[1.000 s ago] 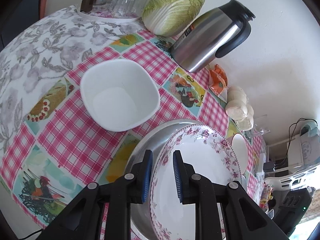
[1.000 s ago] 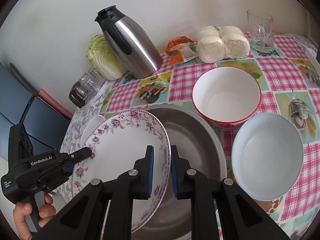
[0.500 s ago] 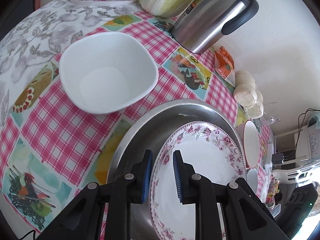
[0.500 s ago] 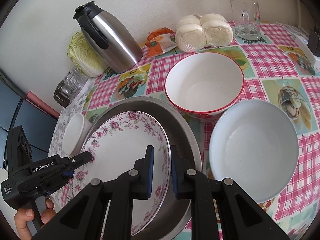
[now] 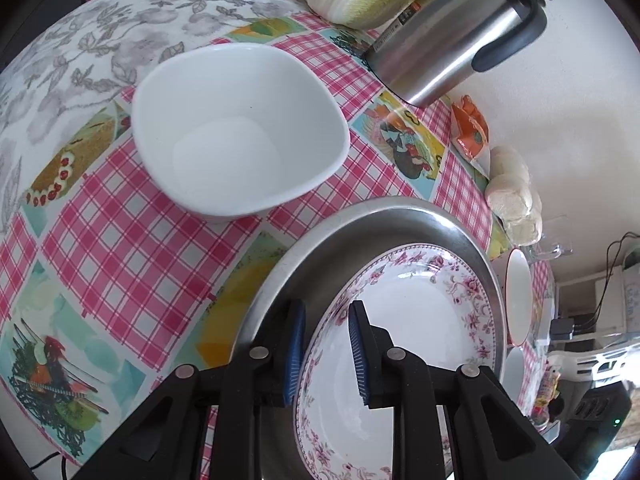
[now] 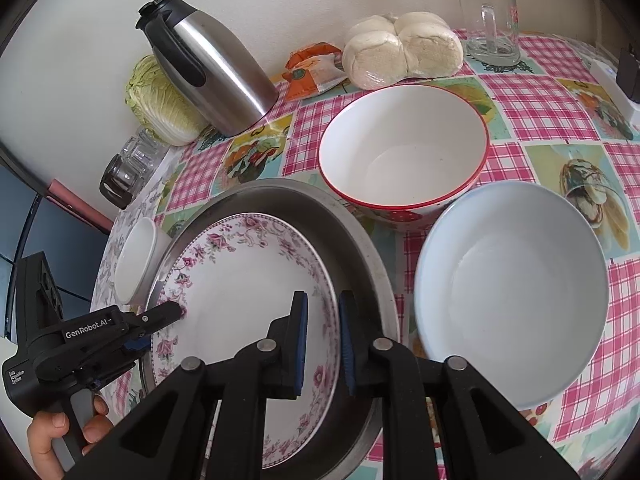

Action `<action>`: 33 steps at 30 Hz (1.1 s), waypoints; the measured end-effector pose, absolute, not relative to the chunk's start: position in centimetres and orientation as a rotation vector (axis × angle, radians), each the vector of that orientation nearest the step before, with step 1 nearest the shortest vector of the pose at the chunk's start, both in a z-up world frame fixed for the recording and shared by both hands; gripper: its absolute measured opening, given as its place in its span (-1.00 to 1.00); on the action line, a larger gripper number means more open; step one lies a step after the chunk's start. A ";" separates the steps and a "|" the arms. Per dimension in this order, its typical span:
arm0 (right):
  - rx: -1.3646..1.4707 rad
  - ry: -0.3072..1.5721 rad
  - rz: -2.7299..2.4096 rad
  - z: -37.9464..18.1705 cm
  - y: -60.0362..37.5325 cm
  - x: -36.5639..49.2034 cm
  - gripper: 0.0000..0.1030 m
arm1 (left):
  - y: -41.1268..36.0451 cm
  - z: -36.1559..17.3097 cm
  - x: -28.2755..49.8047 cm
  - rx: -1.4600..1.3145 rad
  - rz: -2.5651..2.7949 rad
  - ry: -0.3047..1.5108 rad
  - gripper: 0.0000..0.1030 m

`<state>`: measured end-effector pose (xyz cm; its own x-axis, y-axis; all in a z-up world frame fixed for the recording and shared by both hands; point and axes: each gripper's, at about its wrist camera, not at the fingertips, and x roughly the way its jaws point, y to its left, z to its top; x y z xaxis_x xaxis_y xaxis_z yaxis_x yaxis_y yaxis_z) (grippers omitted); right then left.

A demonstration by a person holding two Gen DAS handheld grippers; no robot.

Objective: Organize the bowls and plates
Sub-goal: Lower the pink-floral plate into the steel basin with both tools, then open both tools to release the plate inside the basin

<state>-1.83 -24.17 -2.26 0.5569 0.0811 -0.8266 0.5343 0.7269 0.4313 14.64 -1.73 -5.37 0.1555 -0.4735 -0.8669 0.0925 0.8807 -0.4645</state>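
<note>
A floral-rimmed plate (image 6: pixel 248 280) lies inside a wide steel pan (image 6: pixel 352 240), seen also in the left wrist view as plate (image 5: pixel 416 320) and pan (image 5: pixel 360 220). My left gripper (image 5: pixel 323 354) straddles the plate's near rim with a small gap on each side of it. My right gripper (image 6: pixel 320 340) straddles the opposite rim the same way. The left gripper also shows in the right wrist view (image 6: pixel 160 316). A white square bowl (image 5: pixel 236 128), a red-rimmed bowl (image 6: pixel 404 152) and a pale blue bowl (image 6: pixel 512 268) stand around the pan.
A steel thermos jug (image 6: pixel 208 64), a cabbage (image 6: pixel 160 104), upturned glasses (image 6: pixel 128 164), wrapped buns (image 6: pixel 400 52), an orange packet (image 6: pixel 312 72) and a glass mug (image 6: pixel 490 24) line the wall side of the checked tablecloth (image 5: pixel 120 248).
The plate has come down from a tilted, lifted pose into the steel pan. Both grippers came down with it and their jaws have parted slightly from its rim.
</note>
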 end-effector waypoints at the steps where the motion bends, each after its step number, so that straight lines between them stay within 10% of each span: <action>1: 0.739 0.957 -0.295 -2.3 -24.3 -1.9 -0.73 | -1.7 -5.4 14.7 -0.345 -0.415 1.361 -0.51; 27: 0.702 1.029 -0.280 -2.3 -23.6 -1.2 -0.70 | -1.9 -4.8 14.7 -0.278 -0.348 1.352 -0.53; 33: 0.661 1.017 -0.312 -0.8 -23.8 -1.7 -0.57 | -2.2 -4.1 14.3 -0.246 -0.360 1.355 -0.26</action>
<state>-1.74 -23.85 -0.79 0.5048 0.0577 -0.8613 0.5309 0.7660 0.3624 14.34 -2.19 -4.07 0.1724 -0.3906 -0.9043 0.1101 0.9199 -0.3763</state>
